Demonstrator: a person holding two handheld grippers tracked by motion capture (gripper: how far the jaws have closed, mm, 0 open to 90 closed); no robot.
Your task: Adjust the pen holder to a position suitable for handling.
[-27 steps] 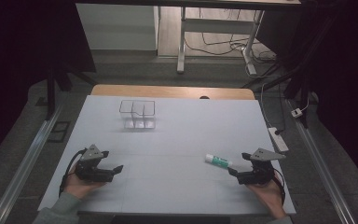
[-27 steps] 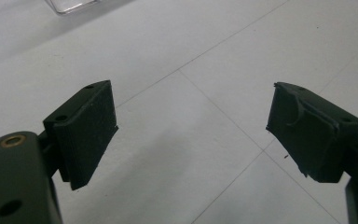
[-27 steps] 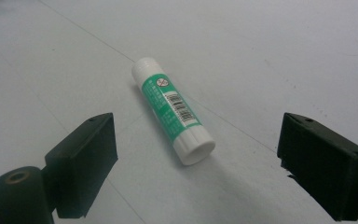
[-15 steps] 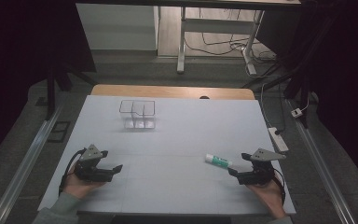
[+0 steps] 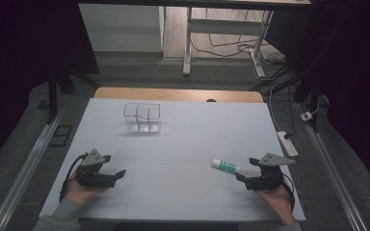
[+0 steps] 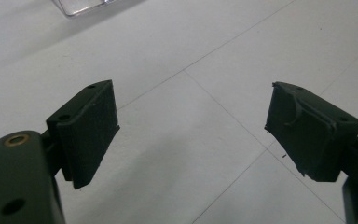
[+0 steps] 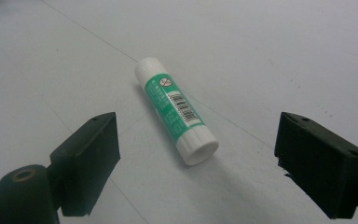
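Because the glue stick [image 7: 176,111] lies flat at the lower right of the high view, the right gripper [image 5: 247,169] is held just before it, jaws wide; the left gripper [image 5: 116,165], also wide, is kept empty at lower left.

The left gripper [image 5: 118,174] and right gripper [image 5: 243,169] rest low, jaws spread wide.

Glossy plastic glue stick [image 7: 176,110], matt white table [image 7: 284,51], clear plastic organiser [image 5: 142,117].

Our green-and-white glue stick [image 7: 175,110] with barcode label, on white table [image 5: 183,144] beside black grippers' pads [image 7: 87,161].
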